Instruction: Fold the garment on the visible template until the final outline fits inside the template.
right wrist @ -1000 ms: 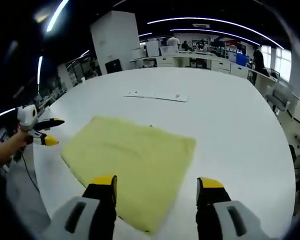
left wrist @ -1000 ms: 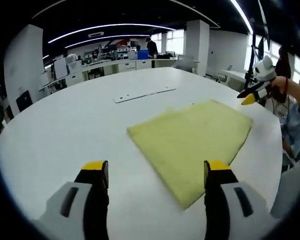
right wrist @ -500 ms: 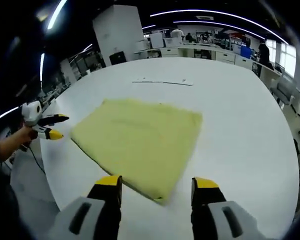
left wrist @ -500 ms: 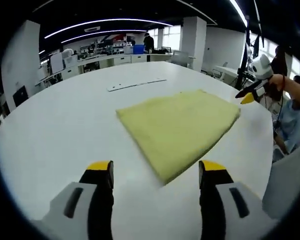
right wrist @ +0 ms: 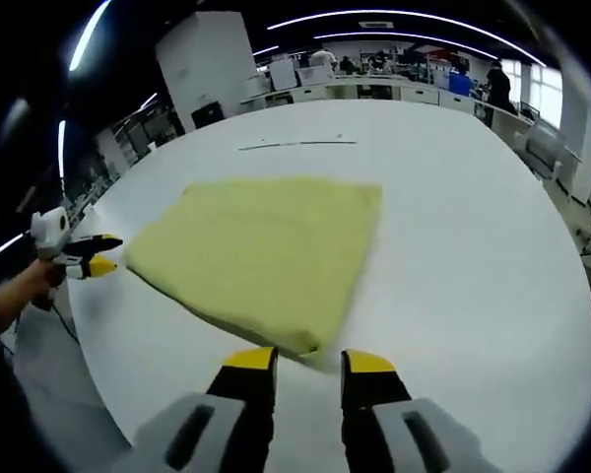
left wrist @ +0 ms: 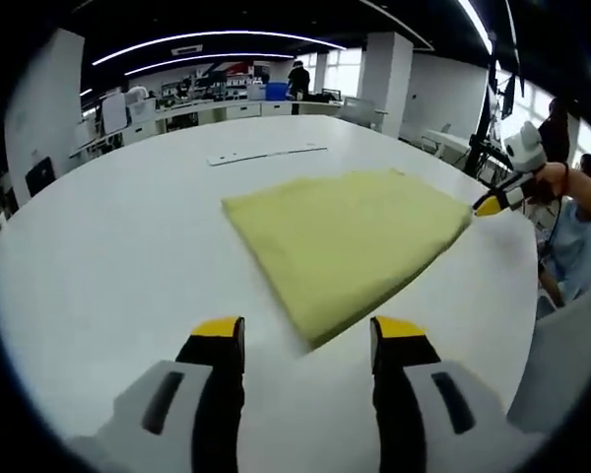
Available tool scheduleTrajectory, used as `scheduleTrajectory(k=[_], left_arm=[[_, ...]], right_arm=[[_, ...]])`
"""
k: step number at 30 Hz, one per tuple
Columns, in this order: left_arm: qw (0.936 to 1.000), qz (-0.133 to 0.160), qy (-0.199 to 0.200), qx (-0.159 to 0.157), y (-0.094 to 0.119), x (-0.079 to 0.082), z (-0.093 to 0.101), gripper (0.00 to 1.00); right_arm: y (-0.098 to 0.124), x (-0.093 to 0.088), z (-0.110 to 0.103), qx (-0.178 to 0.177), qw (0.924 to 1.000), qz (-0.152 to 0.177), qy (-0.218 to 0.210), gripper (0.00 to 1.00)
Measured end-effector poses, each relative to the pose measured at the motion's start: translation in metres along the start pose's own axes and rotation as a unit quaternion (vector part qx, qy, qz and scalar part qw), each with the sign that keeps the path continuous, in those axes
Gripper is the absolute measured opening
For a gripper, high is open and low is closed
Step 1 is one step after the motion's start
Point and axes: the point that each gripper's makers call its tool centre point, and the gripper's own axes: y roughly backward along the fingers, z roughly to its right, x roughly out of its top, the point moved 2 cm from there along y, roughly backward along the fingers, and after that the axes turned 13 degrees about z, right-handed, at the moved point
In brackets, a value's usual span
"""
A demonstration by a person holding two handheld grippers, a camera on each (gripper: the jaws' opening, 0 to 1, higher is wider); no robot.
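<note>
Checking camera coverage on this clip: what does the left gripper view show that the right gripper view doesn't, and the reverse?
Left gripper view: the left gripper in front with jaws wide apart, the right gripper entering from the right, and a person in blue behind it. Right gripper view: its own jaws closer together, the other gripper at left. Shared: folded yellow cloth, round white table, thin white strip.

The left gripper [left wrist: 305, 335] hovers with jaws parted. The right gripper [right wrist: 308, 362] hovers with its 2 jaws nearly closed, a narrow gap between.
</note>
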Motion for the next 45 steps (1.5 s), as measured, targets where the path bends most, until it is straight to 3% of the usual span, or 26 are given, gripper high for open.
scheduleTrajectory(k=[13,16,20,33,45], left_arm=[[0.9998,-0.012,0.005,-0.016,-0.007,-0.006,0.008,0.21],[0.9994,-0.027,-0.005,-0.02,-0.01,-0.012,0.008,0.19],[0.9982,-0.045,-0.035,-0.019,-0.011,-0.016,0.007,0.04],[0.9975,-0.055,-0.038,-0.025,-0.009,-0.014,0.005,0.01],[0.997,-0.062,-0.035,-0.03,-0.003,-0.018,0.009,0.01]], right_arm=[[-0.008,-0.003,0.004,-0.004,1.0,0.006,-0.006,0.04],[-0.009,-0.004,0.008,-0.009,1.0,0.005,0.0,0.0],[-0.008,-0.004,0.009,-0.007,0.9999,0.002,0.014,0.0],[0.002,0.005,0.009,0.014,0.9909,-0.013,0.133,0.0],[0.009,-0.013,0.009,0.028,0.9921,-0.029,0.119,0.0]])
